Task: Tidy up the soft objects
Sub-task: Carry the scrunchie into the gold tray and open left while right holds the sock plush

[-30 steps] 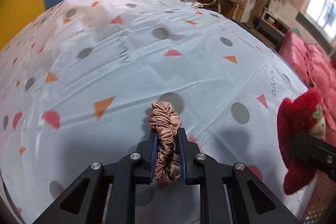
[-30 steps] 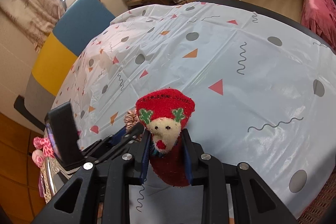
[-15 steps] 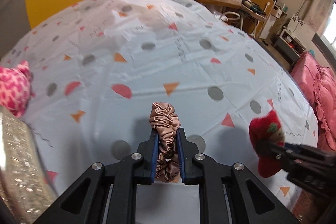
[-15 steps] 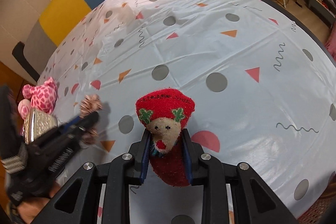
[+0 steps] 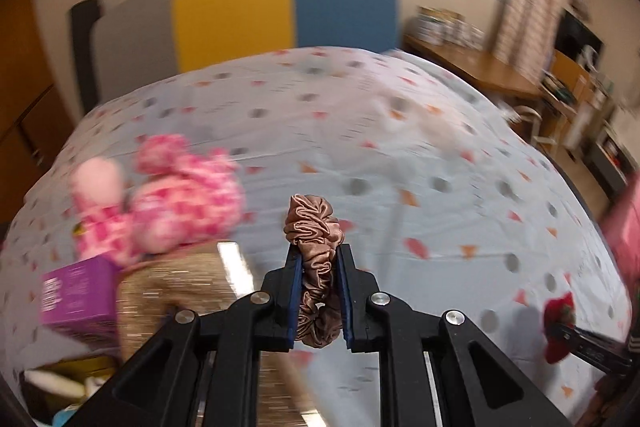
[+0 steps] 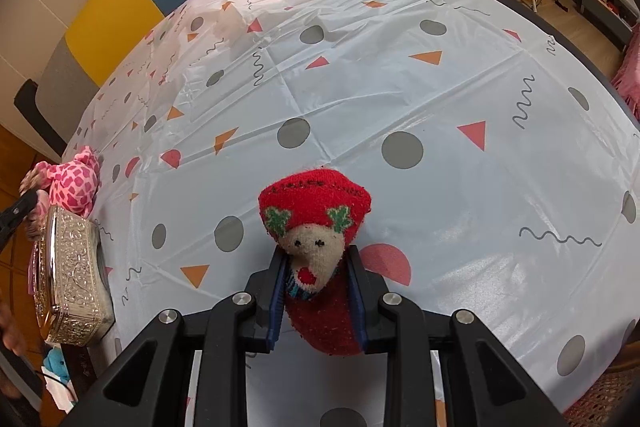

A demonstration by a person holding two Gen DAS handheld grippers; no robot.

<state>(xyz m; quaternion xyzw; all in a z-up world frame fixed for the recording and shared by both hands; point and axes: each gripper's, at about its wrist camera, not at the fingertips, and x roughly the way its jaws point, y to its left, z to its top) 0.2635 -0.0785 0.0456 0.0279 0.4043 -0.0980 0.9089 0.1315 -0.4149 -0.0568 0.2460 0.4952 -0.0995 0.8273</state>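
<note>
Tablecloth: pale plastic sheet printed with grey dots, orange and red triangles and squiggles, covering a round table; a grey, yellow and blue padded chair back stands behind it.

Item 1. Left gripper: jaws closed onto a bronze satin scrunchie, which stands upright between the pads with its top loop clear above them. Compared with half a second ago, this view has swung leftward; it is now motion-blurred, and a silver embossed box sits directly under and ahead of the fingers, where before it lay only at the frame's left edge.

Item 2. Pink spotted plush toy: at the far end of the silver box, just beside it; whether touching cannot be told.

Item 3. Purple carton: left of the box, blurred, label unreadable.

Item 4. Right gripper: jaws closed onto a red Christmas sock with a knitted face, held above the tablecloth. Its grip is unchanged from the earlier frames, and it stays well apart from the box.

Assessment: the scrunchie is arriving at the box, probably its destination; release has not yet happened. The sock likely goes second.
</note>
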